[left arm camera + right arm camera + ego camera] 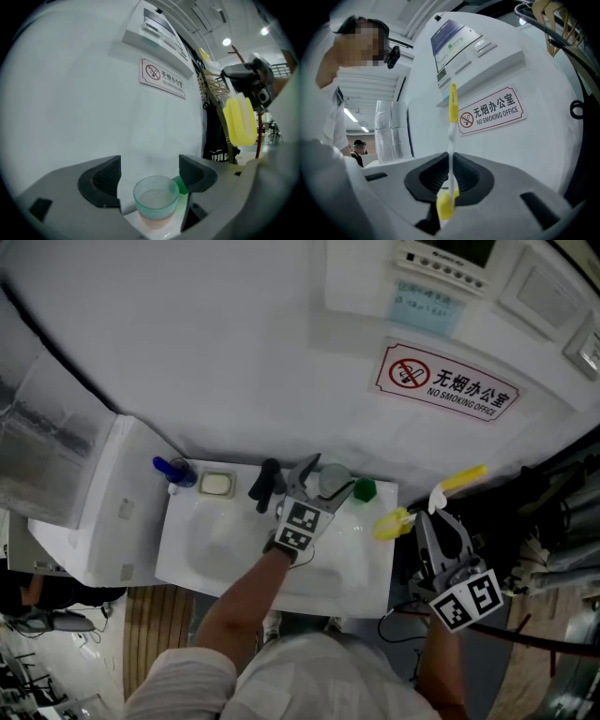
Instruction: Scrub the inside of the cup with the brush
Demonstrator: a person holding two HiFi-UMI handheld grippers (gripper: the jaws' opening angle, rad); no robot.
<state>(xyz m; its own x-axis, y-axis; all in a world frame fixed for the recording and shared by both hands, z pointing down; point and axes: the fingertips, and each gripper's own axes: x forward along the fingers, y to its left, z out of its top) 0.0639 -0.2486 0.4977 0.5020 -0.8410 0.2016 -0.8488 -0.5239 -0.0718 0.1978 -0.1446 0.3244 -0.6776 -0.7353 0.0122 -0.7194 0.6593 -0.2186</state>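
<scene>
The cup is seen at lower centre, between the parted jaws of the left gripper, ungripped. The brush is clamped upright by the right gripper, mid-frame.

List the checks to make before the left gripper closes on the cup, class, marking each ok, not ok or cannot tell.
1. Jaws of the left gripper apart: ok.
2. The cup upright between those jaws: ok.
3. Cup gripped: not ok, neither jaw touches it.
4. The right gripper shut on the brush: ok.
5. Brush away from the cup: ok, held to the right of the sink.
6. The green object behind the cup out of the jaws' way: cannot tell.
</scene>
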